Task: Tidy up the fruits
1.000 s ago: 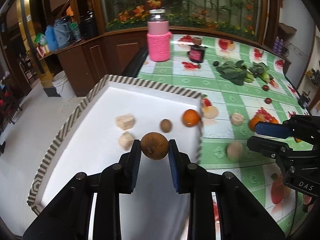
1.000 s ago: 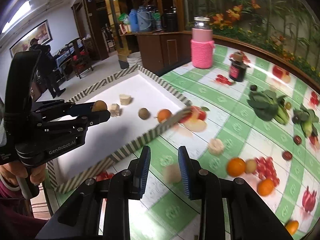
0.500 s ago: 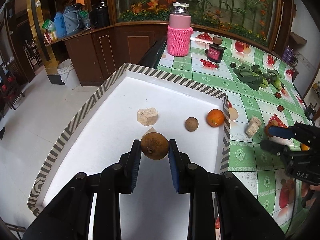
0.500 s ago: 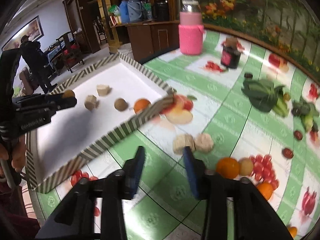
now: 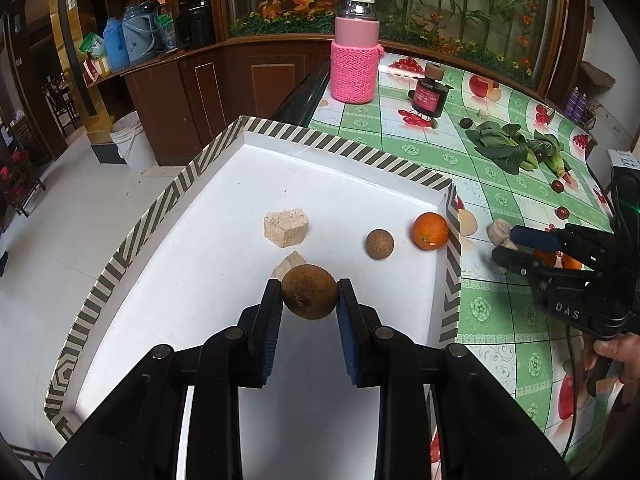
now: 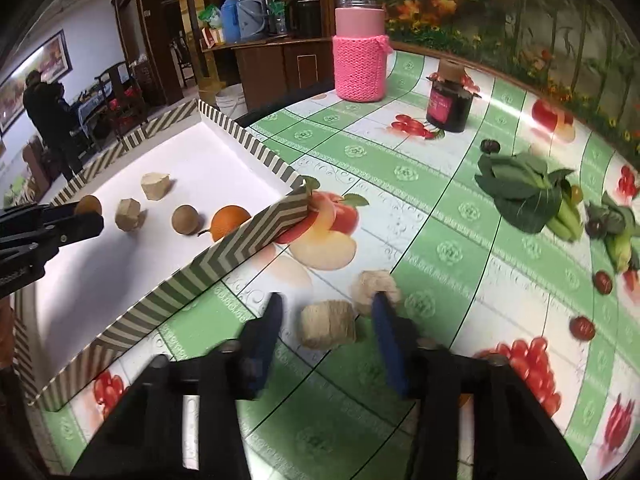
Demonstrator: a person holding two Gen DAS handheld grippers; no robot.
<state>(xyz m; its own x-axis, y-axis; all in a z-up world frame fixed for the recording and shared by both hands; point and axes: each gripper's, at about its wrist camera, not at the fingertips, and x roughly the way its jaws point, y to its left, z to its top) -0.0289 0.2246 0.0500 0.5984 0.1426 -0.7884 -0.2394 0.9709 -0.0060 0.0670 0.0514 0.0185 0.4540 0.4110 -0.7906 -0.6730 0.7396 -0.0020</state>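
My left gripper (image 5: 309,299) is shut on a brown round fruit (image 5: 308,297) and holds it above the white tray (image 5: 208,160) with a striped rim. In the tray lie an orange (image 5: 430,230), a small brown fruit (image 5: 379,244) and two beige chunks (image 5: 285,227). My right gripper (image 6: 326,330) is open, low over the green tablecloth, with a beige chunk (image 6: 328,324) between its fingers. A second beige chunk (image 6: 374,286) lies just beyond it. The right gripper also shows in the left wrist view (image 5: 516,246).
A pink-sleeved jar (image 6: 359,44) and a dark jar (image 6: 450,100) stand at the back. Leafy greens (image 6: 528,192) and small dark red fruits (image 6: 582,328) lie to the right. The tray's striped wall (image 6: 224,260) is left of my right gripper.
My right gripper has moved forward and down, opening around the beige chunk on the tablecloth. My left gripper still holds the brown fruit over the tray and has moved slightly.
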